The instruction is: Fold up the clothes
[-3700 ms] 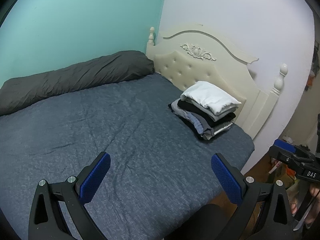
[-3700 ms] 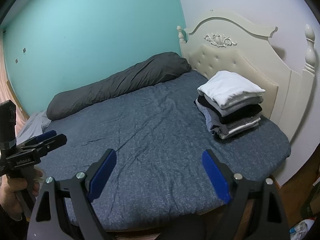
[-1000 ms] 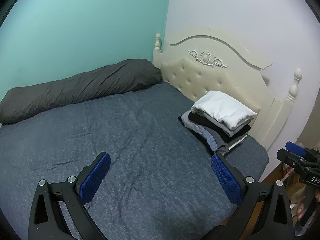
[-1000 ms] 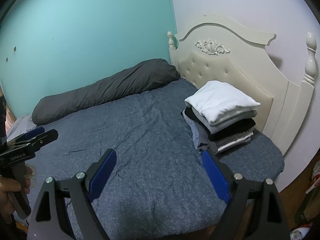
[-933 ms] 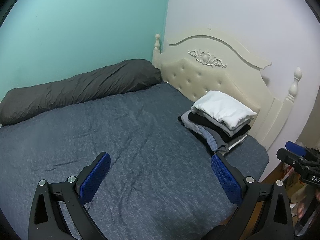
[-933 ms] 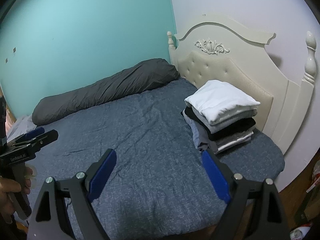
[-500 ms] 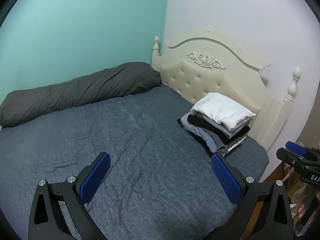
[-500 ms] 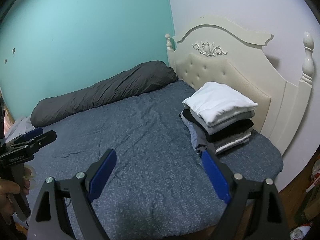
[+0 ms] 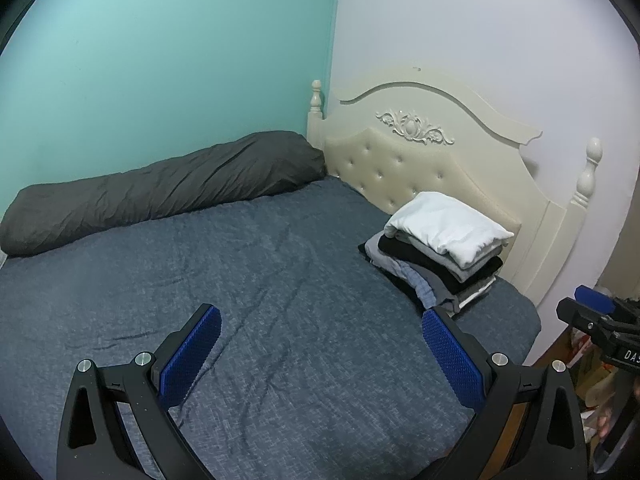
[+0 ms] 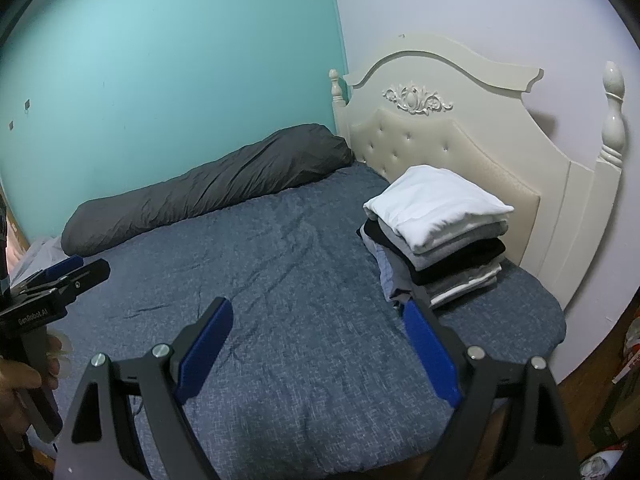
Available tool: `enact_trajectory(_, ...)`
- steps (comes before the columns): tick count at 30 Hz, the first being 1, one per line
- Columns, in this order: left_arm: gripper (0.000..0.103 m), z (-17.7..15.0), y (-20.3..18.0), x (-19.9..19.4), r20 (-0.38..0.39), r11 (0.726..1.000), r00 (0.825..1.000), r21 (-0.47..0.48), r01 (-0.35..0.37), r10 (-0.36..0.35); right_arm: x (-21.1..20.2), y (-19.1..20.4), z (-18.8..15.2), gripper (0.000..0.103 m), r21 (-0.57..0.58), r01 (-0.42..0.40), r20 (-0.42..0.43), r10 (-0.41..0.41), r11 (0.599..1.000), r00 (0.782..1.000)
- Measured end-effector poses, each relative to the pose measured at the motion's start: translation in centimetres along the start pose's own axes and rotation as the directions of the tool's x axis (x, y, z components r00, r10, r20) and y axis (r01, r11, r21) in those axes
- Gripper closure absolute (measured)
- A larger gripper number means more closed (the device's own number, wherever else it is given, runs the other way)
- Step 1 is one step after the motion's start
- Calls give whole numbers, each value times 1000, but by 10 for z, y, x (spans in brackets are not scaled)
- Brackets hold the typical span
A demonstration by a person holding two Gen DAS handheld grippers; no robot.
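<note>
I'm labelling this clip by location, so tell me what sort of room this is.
A bedroom, most likely: a bed with a blue cover, a cream tufted headboard, and a stack of folded clothes resting on the bed.

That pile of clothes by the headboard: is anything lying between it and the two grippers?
Nothing visible. Only bare bedspread lies between the open left gripper, the open right gripper and the pile.
</note>
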State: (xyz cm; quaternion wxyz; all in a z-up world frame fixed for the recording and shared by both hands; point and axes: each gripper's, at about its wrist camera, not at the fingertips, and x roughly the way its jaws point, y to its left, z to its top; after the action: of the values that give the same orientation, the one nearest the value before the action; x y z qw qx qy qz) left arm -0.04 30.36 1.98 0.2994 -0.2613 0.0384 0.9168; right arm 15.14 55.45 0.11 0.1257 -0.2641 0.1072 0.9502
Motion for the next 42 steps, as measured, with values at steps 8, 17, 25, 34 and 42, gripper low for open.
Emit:
enact_trajectory(8, 0, 2, 2, -4, 7, 1000, 1000, -2, -11, 11, -4, 0, 4, 15, -4, 1, 15, -1, 1000, 1000)
enact_trajectory(17, 0, 4, 2, -5, 5, 1000, 1000, 3, -19, 19, -3, 0, 4, 15, -1, -1, 10, 1, 1000, 1000)
enact_trajectory(25, 0, 6, 3, -6, 3, 1000, 1000, 3, -18, 18, -7, 2, 4, 15, -3, -1, 17, 1, 1000, 1000)
enact_trajectory(34, 0, 6, 1, -6, 0, 1000, 1000, 4, -22, 22, -8, 2, 4, 15, -2, 3, 16, -2, 1000, 1000)
enact_trajectory(42, 0, 5, 0, -4, -7, 1000, 1000, 1, -18, 18, -10, 2, 5, 15, -3, 3, 18, -3, 1000, 1000)
